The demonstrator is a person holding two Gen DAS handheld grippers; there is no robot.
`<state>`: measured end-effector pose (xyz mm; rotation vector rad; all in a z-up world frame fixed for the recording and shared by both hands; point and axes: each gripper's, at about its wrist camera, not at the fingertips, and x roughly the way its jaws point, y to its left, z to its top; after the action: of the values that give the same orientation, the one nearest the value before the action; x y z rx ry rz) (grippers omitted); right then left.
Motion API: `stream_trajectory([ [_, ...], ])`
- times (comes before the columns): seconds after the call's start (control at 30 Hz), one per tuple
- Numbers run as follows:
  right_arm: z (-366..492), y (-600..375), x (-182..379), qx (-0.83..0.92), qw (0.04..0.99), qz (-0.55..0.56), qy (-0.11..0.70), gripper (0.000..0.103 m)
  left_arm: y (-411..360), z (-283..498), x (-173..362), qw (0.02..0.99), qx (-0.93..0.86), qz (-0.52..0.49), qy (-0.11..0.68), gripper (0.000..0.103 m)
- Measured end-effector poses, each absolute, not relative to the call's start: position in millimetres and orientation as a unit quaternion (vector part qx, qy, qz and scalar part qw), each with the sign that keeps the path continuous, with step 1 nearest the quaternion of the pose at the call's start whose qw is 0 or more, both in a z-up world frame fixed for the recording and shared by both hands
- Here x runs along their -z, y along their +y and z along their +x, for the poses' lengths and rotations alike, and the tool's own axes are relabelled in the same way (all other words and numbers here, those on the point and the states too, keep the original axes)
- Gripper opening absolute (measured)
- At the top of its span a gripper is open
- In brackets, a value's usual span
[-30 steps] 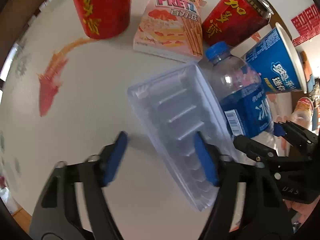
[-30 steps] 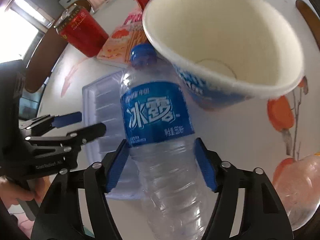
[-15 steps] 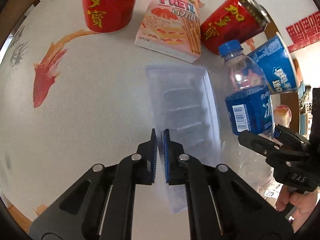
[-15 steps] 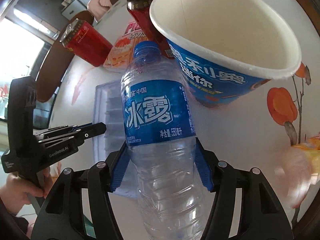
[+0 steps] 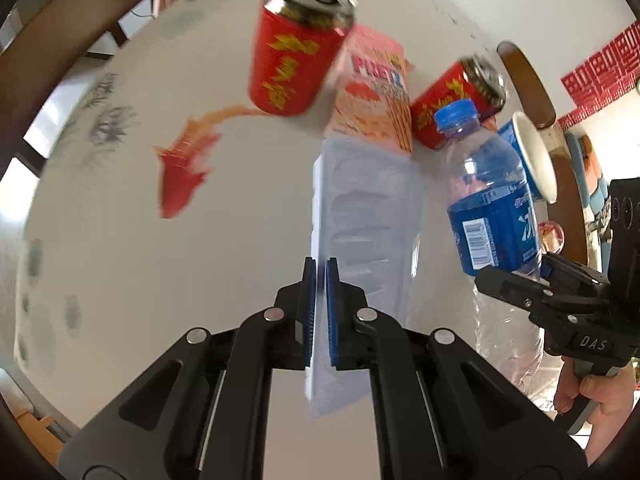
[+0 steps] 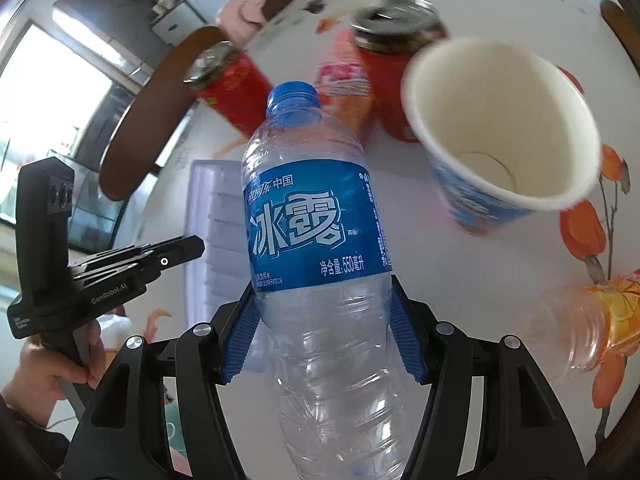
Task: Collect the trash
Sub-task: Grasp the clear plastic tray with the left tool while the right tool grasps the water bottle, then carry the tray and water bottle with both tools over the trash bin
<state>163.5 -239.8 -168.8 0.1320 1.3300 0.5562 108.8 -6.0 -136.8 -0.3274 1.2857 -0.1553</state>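
Note:
My left gripper (image 5: 320, 312) is shut on the near edge of a clear plastic tray (image 5: 368, 220) and holds it lifted above the white table (image 5: 120, 260). The tray also shows in the right wrist view (image 6: 216, 216). My right gripper (image 6: 324, 336) is shut on an empty water bottle with a blue label (image 6: 316, 224) and holds it upright off the table. The bottle also shows at the right of the left wrist view (image 5: 488, 216), with the right gripper (image 5: 548, 280) around its lower part.
Two red drink cans (image 5: 296, 56) (image 5: 456, 100), a pink Pretz box (image 5: 376, 96) and a blue paper cup (image 6: 504, 140) stand at the far side. A clear bottle with an orange label (image 6: 588, 320) lies at the right. The dark table rim (image 5: 528, 84) curves behind.
My left gripper closed on the tray's edge and lifted it. My right gripper, holding the bottle all along, raised it away from the cup.

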Motion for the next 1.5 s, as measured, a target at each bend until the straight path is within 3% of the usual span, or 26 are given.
stream_trajectory([
  [0.4,158.1,-130.6,136.5,-0.296,0.754,0.01,0.586,0.062,68.5,61.0,131.9,0.799,0.03,-0.187,0.571,0.003],
  [0.6,154.1,-153.4,119.3,-0.261,0.777,0.024,0.573,0.062,46.9,61.3,141.9,0.788,0.068,-0.194,0.581,0.004],
  [0.8,141.5,-195.1,131.9,-0.222,0.779,0.058,0.584,0.062,-8.7,72.0,166.7,0.769,0.105,-0.146,0.613,0.035],
  [1.0,134.3,-215.5,162.3,-0.211,0.766,0.086,0.601,0.062,-23.6,79.8,193.5,0.758,0.076,-0.128,0.635,0.039],
  [1.07,134.0,-218.4,168.1,-0.215,0.761,0.092,0.605,0.062,-27.7,82.5,195.2,0.764,0.069,-0.117,0.631,0.034],
  [1.1,136.1,-218.5,171.1,-0.216,0.76,0.093,0.606,0.062,-29.1,83.6,195.5,0.766,0.068,-0.115,0.629,0.007],
  [1.2,141.1,-220.7,175.8,-0.221,0.755,0.093,0.61,0.062,-35.7,86.6,199.1,0.759,0.079,-0.125,0.634,0.002],
  [1.5,151.1,-217.2,169.2,-0.242,0.753,0.082,0.607,0.062,-21.0,74.0,178.6,0.782,0.079,-0.145,0.601,0.001],
])
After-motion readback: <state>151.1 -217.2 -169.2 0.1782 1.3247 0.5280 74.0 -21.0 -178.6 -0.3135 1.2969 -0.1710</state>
